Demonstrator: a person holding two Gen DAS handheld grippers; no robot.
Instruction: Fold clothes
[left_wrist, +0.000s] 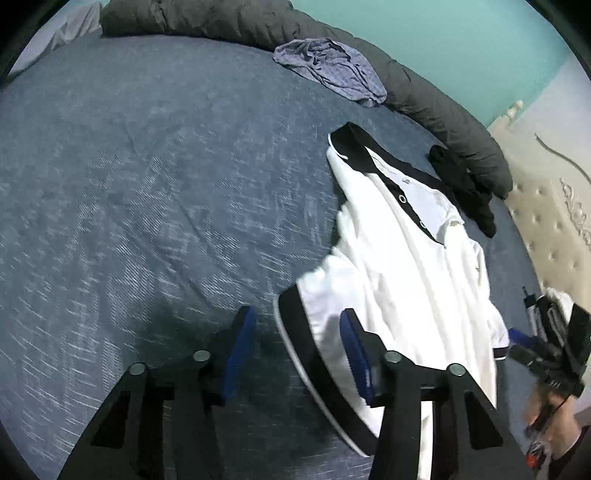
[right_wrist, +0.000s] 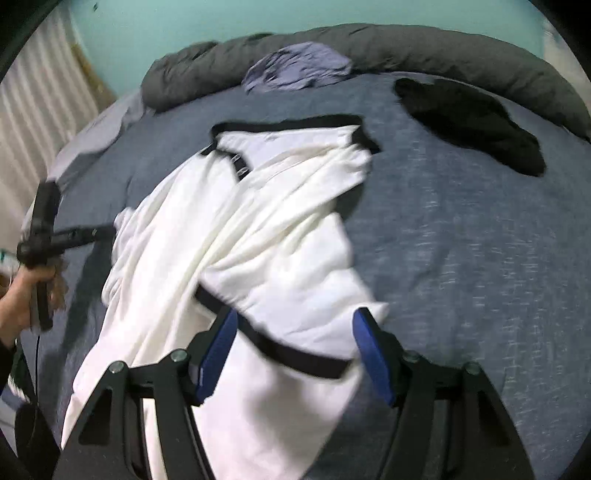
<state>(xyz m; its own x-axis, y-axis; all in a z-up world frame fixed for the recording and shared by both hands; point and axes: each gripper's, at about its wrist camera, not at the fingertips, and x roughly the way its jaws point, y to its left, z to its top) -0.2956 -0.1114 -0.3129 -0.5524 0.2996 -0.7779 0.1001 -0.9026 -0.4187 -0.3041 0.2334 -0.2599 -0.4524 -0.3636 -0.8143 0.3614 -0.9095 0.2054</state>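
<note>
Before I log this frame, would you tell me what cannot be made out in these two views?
- White polo shirt, right wrist view: lower hem cut off by the bottom edge and the right gripper.
- Left gripper, left wrist view: whether its pads touch the black-banded sleeve; motion blur.
- Black garment: what kind; crumpled and dark.
- Purple garment: crumpled, far off.

Both hand-held grippers: black angular frames, blue pads on fingers (left_wrist: 242, 343), round silver screw heads (right_wrist: 410, 356) along linkages. Left hand-held gripper (right_wrist: 107, 232): thin black cable hanging off the handle. Dark sleeve (left_wrist: 576, 448) at right wrist.
</note>
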